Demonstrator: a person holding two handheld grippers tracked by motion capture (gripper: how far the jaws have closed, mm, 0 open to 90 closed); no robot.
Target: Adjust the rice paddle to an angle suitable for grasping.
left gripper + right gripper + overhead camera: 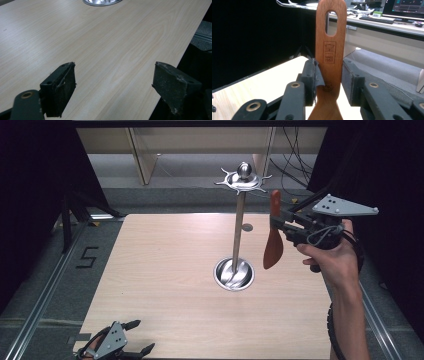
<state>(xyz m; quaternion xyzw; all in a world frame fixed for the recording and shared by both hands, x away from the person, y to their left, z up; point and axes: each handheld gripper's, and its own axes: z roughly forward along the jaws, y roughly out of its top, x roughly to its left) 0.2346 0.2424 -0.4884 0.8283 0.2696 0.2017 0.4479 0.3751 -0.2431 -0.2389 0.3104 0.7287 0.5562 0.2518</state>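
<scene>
A metal stand with a round base [234, 274], a thin upright pole [238, 227] and a hooked crown with a ball on top [243, 177] rises from the middle of the wooden table [165, 270]. My right gripper [281, 224] hangs in the air to the right of the pole, shut on a reddish-brown wooden spatula [273, 240] held upright, slotted handle end up. In the right gripper view the spatula [331, 50] is pinched between both jaws. My left gripper [142, 337] rests at the table's near left corner, open, with nothing between its pads [61, 87].
The stand's base rim [101, 2] shows at the top of the left gripper view. A small round mark [247, 227] lies on the table behind the pole. Black curtains flank the table; cables and wooden panels lie beyond the far edge.
</scene>
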